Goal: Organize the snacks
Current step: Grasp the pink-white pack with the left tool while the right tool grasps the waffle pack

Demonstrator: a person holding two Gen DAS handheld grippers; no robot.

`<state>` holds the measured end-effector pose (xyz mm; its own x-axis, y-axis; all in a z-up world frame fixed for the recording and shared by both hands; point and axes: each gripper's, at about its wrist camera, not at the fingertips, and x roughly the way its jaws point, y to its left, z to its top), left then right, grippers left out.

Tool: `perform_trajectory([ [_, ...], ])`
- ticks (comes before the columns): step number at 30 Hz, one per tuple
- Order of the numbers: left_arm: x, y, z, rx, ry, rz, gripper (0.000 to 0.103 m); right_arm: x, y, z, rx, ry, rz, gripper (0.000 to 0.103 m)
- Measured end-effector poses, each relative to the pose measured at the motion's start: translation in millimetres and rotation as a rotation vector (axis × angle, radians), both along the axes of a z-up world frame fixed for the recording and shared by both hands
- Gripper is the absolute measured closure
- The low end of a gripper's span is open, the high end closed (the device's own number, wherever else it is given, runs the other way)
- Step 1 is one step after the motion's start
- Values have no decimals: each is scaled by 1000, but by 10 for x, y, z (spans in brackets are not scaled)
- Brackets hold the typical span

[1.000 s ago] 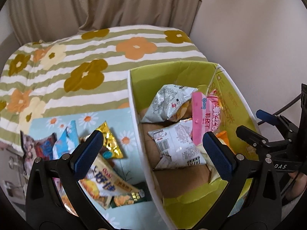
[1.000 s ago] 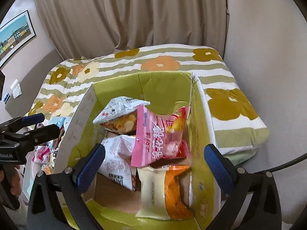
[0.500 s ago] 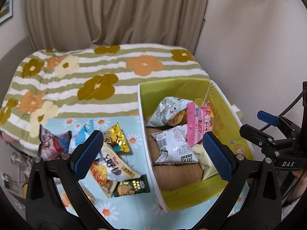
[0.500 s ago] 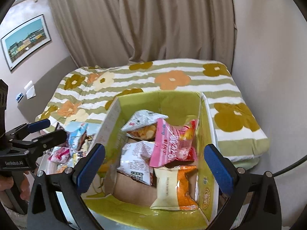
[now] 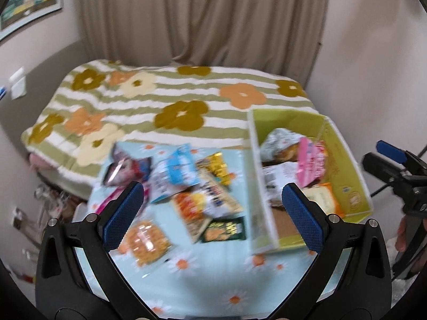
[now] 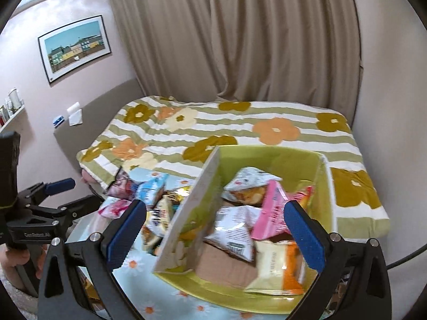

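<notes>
A yellow-green cardboard box (image 5: pixel 347 170) (image 6: pixel 269 157) stands on a light blue daisy cloth (image 5: pixel 202 269) and holds several snack packets, among them a pink one (image 5: pixel 311 164) (image 6: pixel 272 213) and an orange-and-cream one (image 6: pixel 277 266). Left of the box lies a loose pile of snacks: a blue-white bag (image 5: pixel 173 176), a gold packet (image 5: pixel 217 166), an orange bag (image 5: pixel 146 240). My left gripper (image 5: pixel 212 213) is open, held back above the cloth. My right gripper (image 6: pixel 214 229) is open over the box's near side. Neither holds anything.
The cloth covers a small table at the foot of a bed with a green-striped flower blanket (image 5: pixel 149 101). Beige curtains (image 6: pixel 234 34) hang behind. A wall stands close on the right. A framed picture (image 6: pixel 76 46) hangs on the left wall.
Both grippers have pulled back and up from the box, so more of the bed, cloth and room shows. The snacks have not moved. Both stay open.
</notes>
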<state>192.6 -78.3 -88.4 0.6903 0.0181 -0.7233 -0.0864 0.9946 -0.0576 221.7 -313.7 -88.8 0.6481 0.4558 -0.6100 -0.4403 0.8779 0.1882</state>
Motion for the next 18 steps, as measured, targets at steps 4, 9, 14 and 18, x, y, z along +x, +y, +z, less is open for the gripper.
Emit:
perform_trajectory([
  [4,-199,460,-87,-5,20,85,1,-112,343,-36,-3,-6,43,0],
  [9,-352,1118,-303,-44,78,161,1,-191,815,-166,-12,27,68,0],
  [14,-449,1604,-489,-48,137,179,1,-266,1367,-359,-36,77,99,0],
  [18,-498,1978,-704,-79,189,161,1,-319,1804,-583,-69,125,127,0],
])
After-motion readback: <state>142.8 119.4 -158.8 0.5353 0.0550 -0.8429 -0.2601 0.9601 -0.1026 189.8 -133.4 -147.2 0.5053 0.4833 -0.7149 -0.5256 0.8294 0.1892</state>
